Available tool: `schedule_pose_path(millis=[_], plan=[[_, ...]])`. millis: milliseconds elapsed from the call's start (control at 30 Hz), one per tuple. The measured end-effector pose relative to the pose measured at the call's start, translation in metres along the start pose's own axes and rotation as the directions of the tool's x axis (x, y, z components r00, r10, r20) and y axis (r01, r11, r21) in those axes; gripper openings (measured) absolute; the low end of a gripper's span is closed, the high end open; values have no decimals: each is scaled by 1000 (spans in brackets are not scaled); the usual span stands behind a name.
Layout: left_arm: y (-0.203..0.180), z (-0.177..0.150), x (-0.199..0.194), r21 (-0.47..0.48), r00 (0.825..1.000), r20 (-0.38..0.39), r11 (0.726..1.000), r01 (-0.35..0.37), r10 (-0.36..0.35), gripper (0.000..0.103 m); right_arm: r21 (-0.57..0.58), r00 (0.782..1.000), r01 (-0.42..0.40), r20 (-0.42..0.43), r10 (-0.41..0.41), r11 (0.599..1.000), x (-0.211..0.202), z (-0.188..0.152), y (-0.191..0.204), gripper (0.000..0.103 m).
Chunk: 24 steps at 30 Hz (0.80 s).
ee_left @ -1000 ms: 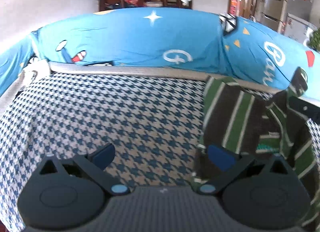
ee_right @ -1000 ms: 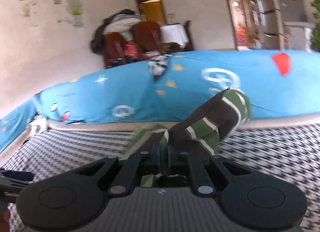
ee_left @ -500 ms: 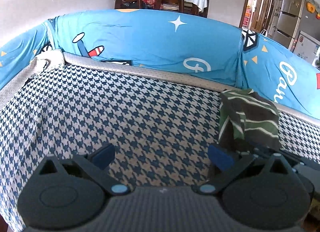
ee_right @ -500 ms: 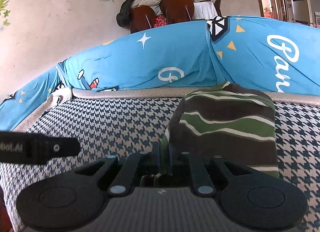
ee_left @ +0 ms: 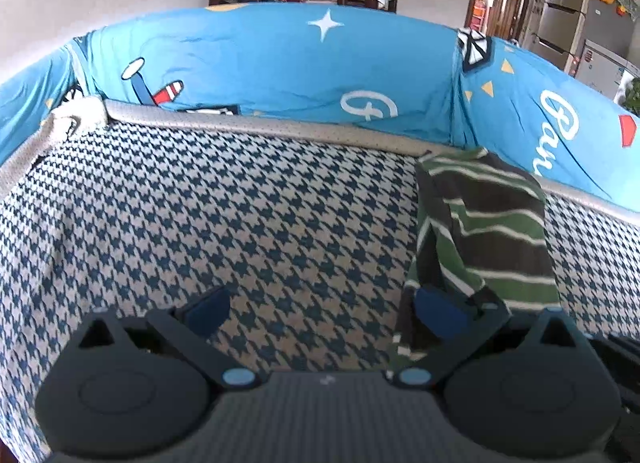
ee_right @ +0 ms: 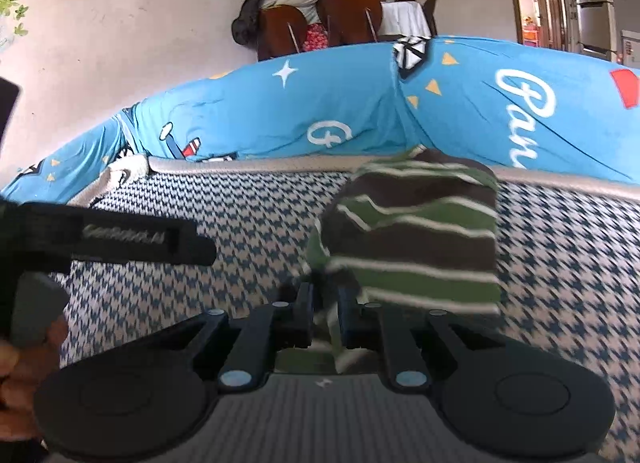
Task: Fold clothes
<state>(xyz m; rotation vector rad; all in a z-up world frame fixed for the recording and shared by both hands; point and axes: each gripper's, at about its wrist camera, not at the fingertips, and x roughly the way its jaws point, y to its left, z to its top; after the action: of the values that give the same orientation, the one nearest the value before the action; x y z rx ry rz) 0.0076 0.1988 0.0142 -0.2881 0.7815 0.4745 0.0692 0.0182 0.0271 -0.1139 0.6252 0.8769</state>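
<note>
Green-and-brown striped garment (ee_right: 416,231) lies folded, pinched by right tongs (ee_right: 325,317).

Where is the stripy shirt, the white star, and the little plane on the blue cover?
stripy shirt (ee_right: 416,231), right wrist view: its folded top face.
white star (ee_left: 325,24), left wrist view: the star's middle.
little plane (ee_left: 154,89), left wrist view: its blue body.

The near edge of the striped shirt (ee_right: 412,231) was hidden behind my right gripper (ee_right: 325,305), and the houndstooth cover (ee_right: 568,271) beside it was blurred. My hand (ee_right: 16,379) was cut off at the frame's edge.
</note>
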Motion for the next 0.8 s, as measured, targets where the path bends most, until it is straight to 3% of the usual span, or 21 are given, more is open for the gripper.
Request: schedule_pose_path(millis=[133, 233, 467, 800], plan=[[-5, -11, 3, 34, 1000, -23, 999, 0, 0, 103, 20, 1000, 18, -14, -17, 1000, -16, -16, -3, 16], [-7, -20, 5, 54, 999, -37, 999, -1, 3, 103, 33, 1000, 21, -21, -20, 999, -24, -25, -5, 23], [-7, -38, 8, 78, 998, -70, 997, 11, -5, 103, 53, 999, 44, -23, -43, 998, -45, -45, -9, 23], [-22, -63, 12, 156, 994, -105, 988, 18, -2, 103, 123, 989, 151, -16, -150, 981, -96, -64, -43, 24]])
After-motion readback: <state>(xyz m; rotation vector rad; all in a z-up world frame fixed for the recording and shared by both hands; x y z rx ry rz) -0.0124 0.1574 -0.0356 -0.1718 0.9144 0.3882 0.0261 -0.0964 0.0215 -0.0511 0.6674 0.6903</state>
